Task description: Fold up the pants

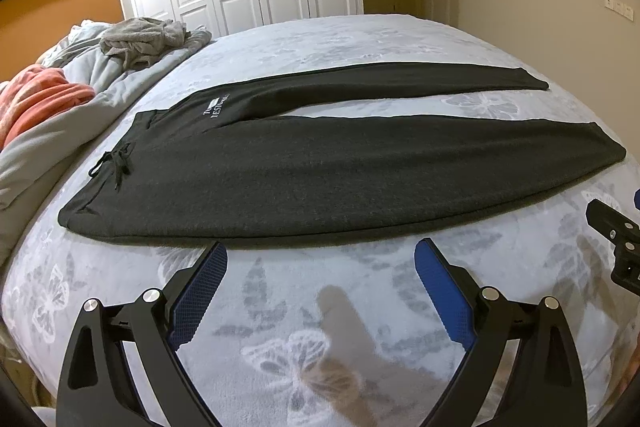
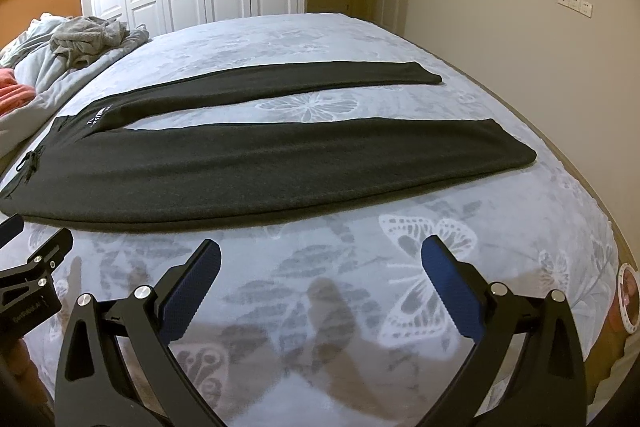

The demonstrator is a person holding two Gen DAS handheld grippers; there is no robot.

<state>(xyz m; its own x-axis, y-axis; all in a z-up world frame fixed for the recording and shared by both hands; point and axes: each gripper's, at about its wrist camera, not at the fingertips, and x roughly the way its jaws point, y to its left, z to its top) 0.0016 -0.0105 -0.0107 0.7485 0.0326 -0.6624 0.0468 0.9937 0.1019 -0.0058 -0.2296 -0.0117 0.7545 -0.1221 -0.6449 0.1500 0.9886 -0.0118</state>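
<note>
Both my left tongs (image 1: 320, 255) and right tongs (image 2: 321, 253) gape wide, holding nothing, just short of the dark grey knit pants (image 1: 320, 183) spread flat on the butterfly-print bed (image 1: 280, 327).

Your pants (image 1: 320, 179) look like matt charcoal knit, a bit fuzzy. The bed (image 1: 320, 307) cover is soft printed cloth. Your left gripper (image 1: 320, 251) has matt black plastic arms, shiny metal pins, and textured blue fingers (image 1: 440, 291).

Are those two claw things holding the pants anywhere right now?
No, nothing is held. The left gripper and right gripper both have their jaws wide open above the bedspread, short of the dark pants.
</note>
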